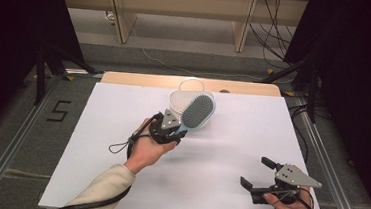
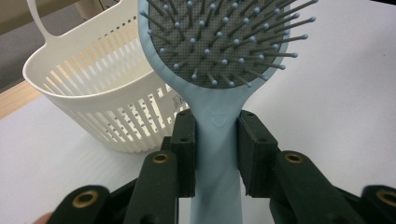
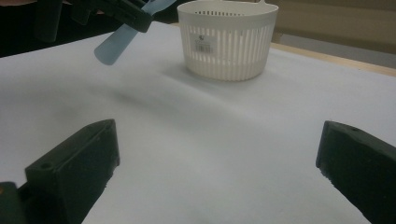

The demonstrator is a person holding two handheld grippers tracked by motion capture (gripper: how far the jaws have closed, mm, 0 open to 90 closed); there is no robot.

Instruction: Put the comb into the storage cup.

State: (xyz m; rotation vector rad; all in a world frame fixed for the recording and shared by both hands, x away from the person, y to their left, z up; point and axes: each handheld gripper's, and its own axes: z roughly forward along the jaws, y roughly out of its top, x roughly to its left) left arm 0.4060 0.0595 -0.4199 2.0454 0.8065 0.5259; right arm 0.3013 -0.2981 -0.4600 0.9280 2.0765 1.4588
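A light blue hairbrush [image 1: 198, 112] with a grey bristle pad is held above the table, its head over the near side of a white slotted basket [image 1: 180, 99]. My left gripper [image 1: 177, 130] is shut on the brush's handle [image 2: 217, 140], both pads pressing its sides. In the left gripper view the basket [image 2: 98, 93] stands just behind and left of the brush head [image 2: 224, 42]. My right gripper [image 1: 259, 171] rests open near the front right of the table with nothing between its jaws. The right gripper view shows the basket [image 3: 227, 39] ahead and the handle's end [image 3: 114, 44] at upper left.
A white sheet [image 1: 120, 144] covers the table; a strip of bare wood [image 1: 140, 79] shows along its far edge. Wooden furniture legs [image 1: 122, 19] and loose cables [image 1: 271, 36] lie on the floor beyond. Dark stands flank both sides of the table.
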